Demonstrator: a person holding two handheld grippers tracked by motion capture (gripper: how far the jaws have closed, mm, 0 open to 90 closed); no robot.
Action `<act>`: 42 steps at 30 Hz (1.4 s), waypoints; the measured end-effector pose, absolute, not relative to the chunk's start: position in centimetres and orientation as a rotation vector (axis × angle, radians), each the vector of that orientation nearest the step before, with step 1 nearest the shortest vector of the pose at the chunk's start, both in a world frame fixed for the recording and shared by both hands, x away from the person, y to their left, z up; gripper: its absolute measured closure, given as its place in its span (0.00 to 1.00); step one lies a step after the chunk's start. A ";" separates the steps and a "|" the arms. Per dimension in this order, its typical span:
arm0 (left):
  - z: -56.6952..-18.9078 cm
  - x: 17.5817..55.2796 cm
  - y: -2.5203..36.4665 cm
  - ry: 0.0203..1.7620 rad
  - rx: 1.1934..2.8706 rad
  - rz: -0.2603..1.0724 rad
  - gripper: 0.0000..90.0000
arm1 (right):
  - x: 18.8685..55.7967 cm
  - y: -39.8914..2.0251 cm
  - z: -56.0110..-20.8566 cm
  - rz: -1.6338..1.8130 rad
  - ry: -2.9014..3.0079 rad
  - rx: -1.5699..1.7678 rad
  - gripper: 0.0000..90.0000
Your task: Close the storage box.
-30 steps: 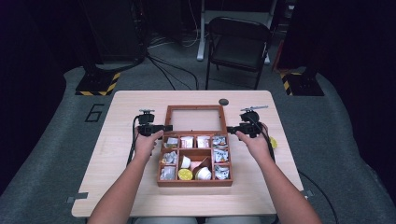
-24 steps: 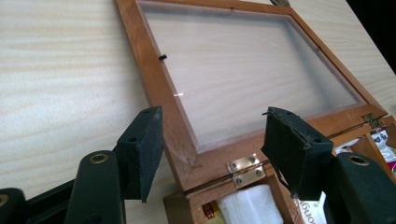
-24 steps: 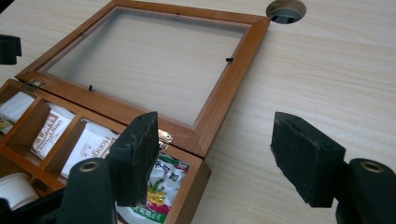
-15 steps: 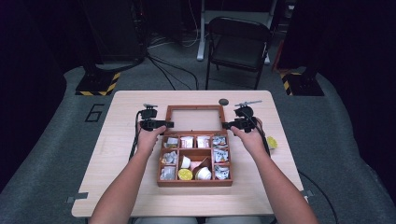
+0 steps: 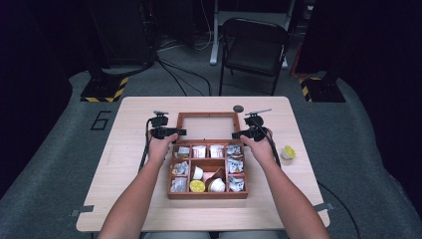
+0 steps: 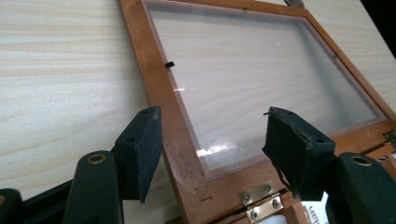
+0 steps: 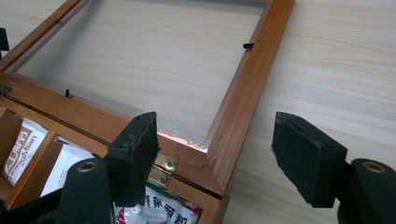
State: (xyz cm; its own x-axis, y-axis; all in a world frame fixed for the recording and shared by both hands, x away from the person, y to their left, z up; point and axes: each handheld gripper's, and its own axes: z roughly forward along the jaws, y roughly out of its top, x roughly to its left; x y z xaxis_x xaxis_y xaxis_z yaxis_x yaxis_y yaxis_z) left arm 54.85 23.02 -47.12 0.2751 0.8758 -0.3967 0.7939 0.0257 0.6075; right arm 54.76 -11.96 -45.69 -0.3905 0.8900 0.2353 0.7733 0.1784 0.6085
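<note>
Table (image 5: 134,199) bare beyond lid (image 5: 207,115); both grippers straddle its side rails.

Bare table (image 5: 134,199) around open wooden box (image 5: 207,193)

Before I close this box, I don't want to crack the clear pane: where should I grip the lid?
Probably grip the lid by its wooden side rails, not the pane. It lies open flat behind the box, so come in from each outer side: left gripper straddles the left rail, right gripper the right rail.
</note>
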 end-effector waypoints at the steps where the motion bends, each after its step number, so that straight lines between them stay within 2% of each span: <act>1: -47.2 54.9 23.1 1.526 1.770 0.131 0.41 | 54.8 -11.8 -45.7 1.003 2.272 1.632 0.34; 26: -48.7 55.4 22.5 1.556 1.811 0.099 0.40 | 56.0 -10.9 -47.5 1.005 2.285 1.721 0.32; 42: -49.0 55.6 22.4 1.560 1.792 0.088 0.35 | 56.5 -10.8 -47.9 1.013 2.273 1.748 0.31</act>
